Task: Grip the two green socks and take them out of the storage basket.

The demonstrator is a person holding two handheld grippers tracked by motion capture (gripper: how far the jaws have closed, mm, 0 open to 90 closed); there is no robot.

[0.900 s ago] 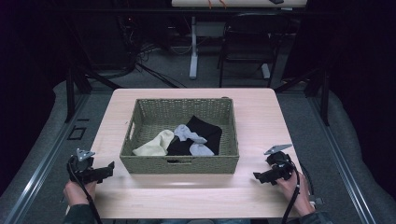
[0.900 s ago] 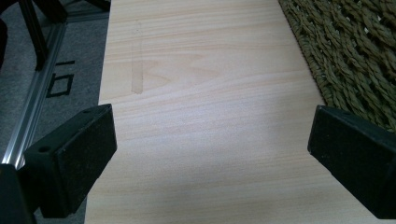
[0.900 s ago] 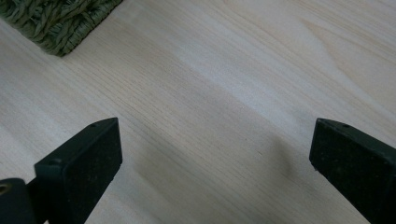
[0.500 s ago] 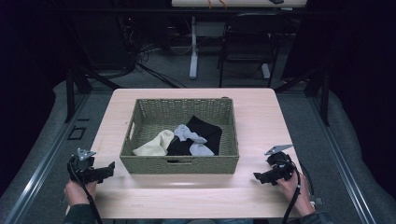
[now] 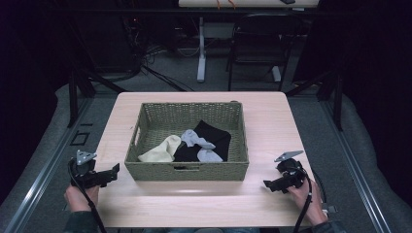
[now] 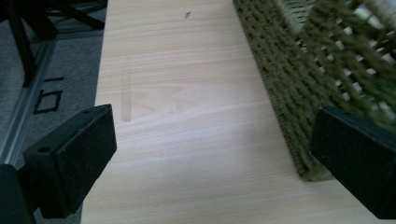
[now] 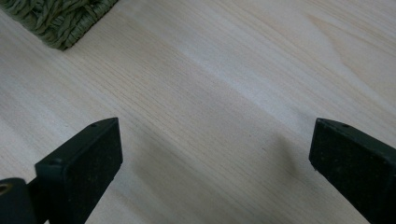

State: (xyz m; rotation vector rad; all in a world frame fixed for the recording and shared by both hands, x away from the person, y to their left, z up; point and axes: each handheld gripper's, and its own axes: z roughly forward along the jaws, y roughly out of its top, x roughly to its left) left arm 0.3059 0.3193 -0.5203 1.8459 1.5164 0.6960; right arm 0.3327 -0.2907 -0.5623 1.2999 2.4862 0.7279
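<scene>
A green woven basket stands in the middle of the light wooden table. Inside lie a cream sock, grey socks and a black cloth. My left gripper rests low at the table's left front, beside the basket's left front corner, jaws wide open over bare wood with nothing between them. My right gripper sits at the right front, a little off the basket's right corner, also open and empty.
The table's left edge drops to grey floor with a metal rail. Beyond the far edge stand a chair, a table leg and cables on the floor. Bare wood lies along the table's front and both sides of the basket.
</scene>
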